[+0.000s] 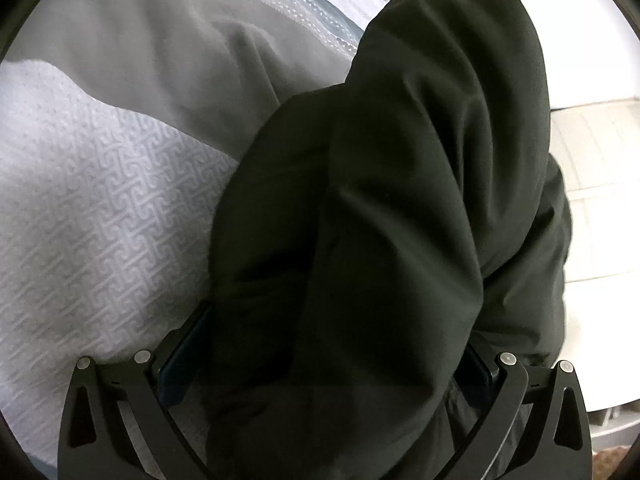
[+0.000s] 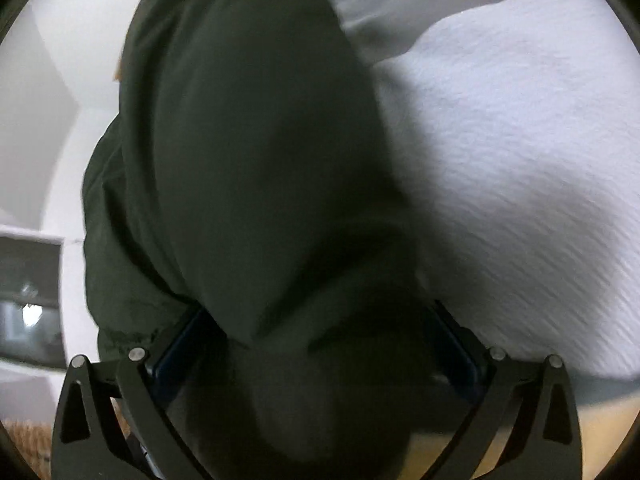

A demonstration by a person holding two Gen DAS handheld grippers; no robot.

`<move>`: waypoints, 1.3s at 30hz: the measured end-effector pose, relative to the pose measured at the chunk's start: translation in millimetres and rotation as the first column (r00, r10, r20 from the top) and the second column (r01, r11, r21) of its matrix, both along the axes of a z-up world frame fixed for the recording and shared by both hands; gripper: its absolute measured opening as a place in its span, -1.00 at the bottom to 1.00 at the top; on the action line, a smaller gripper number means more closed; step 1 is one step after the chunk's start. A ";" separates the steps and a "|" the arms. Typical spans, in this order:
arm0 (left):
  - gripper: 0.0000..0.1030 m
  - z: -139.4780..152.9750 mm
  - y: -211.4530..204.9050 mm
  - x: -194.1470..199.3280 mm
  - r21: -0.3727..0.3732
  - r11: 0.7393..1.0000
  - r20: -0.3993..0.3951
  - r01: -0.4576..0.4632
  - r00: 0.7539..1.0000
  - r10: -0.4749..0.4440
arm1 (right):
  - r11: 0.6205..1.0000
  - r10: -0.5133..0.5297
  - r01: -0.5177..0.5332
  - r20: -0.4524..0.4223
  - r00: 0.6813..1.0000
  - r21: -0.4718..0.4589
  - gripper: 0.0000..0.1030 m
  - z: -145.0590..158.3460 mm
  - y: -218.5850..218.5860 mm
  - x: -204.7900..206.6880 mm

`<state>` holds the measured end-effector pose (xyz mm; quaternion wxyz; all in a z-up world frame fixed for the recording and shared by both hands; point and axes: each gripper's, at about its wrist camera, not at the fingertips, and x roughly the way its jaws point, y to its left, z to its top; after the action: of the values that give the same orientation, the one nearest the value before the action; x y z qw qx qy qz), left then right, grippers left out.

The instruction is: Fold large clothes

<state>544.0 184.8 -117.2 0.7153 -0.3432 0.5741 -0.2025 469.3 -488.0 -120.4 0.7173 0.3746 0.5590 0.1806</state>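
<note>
Left hand-held gripper has a bunch of a dark green garment between its fingers, which stand well apart around the thick cloth. Right hand-held gripper grips the same dark green garment in like manner, fingers spread around the bulk. Lifted cloth hangs above a bed, whose white patterned cover and grey sheet lie behind it.

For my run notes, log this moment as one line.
task: fold clothes | left hand-held gripper: holds dark garment | right hand-held gripper: holds same garment | garment: bunched, lifted over white bedspread
</note>
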 end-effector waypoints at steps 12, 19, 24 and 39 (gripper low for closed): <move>0.99 -7.7 -37.0 0.7 -0.224 0.974 0.026 0.014 1.000 -0.008 | 0.981 0.144 -0.150 0.059 0.988 0.121 1.00 -15.6 32.0 26.3; 0.84 -2.5 -49.2 -0.8 -0.181 0.983 0.023 -0.018 0.999 0.022 | 0.991 0.069 -0.075 0.057 0.996 0.106 1.00 -15.9 37.2 27.7; 0.46 0.7 -55.7 -7.3 -0.178 0.984 0.057 -0.017 0.998 0.027 | 0.988 0.058 -0.070 0.083 0.995 0.137 1.00 -19.6 36.1 29.9; -0.42 28.4 -70.5 -47.8 -0.300 0.954 0.245 0.023 0.968 0.054 | 0.962 0.022 -0.094 0.269 0.963 0.257 -0.36 -3.4 43.9 26.9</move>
<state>496.1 114.2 -88.8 0.7230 -0.4240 0.4393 -0.3233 496.2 -444.0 -123.8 0.7226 0.4237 0.4400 0.3238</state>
